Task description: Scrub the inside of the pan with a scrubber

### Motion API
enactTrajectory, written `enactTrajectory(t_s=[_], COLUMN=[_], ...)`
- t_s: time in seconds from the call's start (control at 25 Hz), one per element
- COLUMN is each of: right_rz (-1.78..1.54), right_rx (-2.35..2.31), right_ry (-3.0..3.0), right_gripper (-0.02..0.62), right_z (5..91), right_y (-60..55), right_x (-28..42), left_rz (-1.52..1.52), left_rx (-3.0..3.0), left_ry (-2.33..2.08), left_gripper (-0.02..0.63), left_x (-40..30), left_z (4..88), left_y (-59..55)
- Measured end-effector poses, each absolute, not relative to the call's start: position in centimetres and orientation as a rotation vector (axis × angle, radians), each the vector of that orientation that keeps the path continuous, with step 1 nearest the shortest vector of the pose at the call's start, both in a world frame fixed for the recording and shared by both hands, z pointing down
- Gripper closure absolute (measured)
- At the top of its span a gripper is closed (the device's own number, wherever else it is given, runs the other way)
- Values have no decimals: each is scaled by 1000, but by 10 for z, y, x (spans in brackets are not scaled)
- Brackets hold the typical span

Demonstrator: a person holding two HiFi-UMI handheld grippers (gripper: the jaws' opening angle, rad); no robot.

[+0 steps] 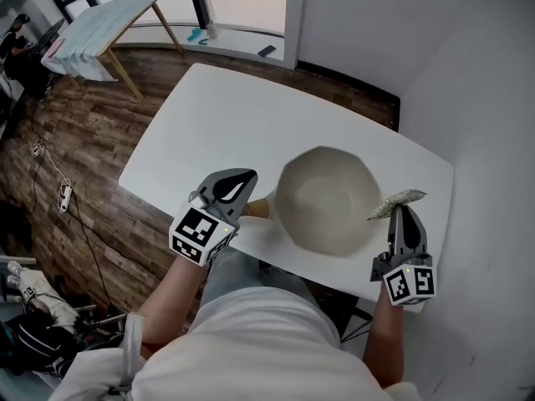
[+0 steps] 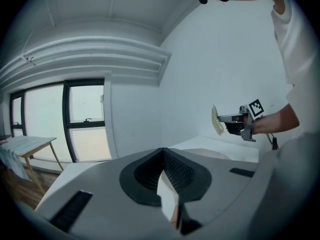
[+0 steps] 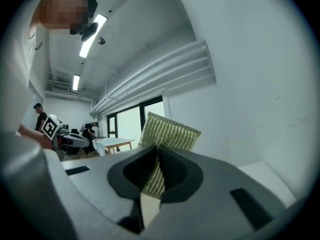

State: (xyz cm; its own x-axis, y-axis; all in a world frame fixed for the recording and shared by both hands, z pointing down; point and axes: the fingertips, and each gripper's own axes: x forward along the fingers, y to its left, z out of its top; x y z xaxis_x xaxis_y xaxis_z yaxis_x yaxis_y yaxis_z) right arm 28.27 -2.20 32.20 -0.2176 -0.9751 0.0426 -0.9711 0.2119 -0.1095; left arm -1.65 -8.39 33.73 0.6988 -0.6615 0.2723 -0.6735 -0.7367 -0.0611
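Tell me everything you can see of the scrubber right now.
The flat rectangular scrubber of glittery yellow-green woven mesh is clamped by its lower part between the right gripper's jaws, most of it sticking out past them. It hangs in the air beside the right rim of the pale, many-sided pan, not inside it, and seems to touch nothing but the jaws.

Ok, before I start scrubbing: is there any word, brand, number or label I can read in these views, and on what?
No readable words, brands or numbers in any view.
Left gripper, marker cube: black-and-white square pattern only, no text.
Right gripper, marker cube: the same, pattern only.
Pan, scrubber, white table: no print visible.
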Motion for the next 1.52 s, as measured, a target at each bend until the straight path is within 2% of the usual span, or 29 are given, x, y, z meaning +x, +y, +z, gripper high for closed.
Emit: enactTrajectory(t_s=[0.56, 1.52], right_rz=[125, 124], right_rx=[-2057, -2064], right_ry=[2375, 2347], right_gripper=[558, 558], right_z=[292, 287], right_y=[-11, -16], right_x=[287, 286], left_rz=[227, 163], left_rx=[2801, 2787], left_ry=[-1188, -1255], left_gripper=[594, 594], left_x=[-21, -22], left_z=[337, 329], left_y=[-88, -91])
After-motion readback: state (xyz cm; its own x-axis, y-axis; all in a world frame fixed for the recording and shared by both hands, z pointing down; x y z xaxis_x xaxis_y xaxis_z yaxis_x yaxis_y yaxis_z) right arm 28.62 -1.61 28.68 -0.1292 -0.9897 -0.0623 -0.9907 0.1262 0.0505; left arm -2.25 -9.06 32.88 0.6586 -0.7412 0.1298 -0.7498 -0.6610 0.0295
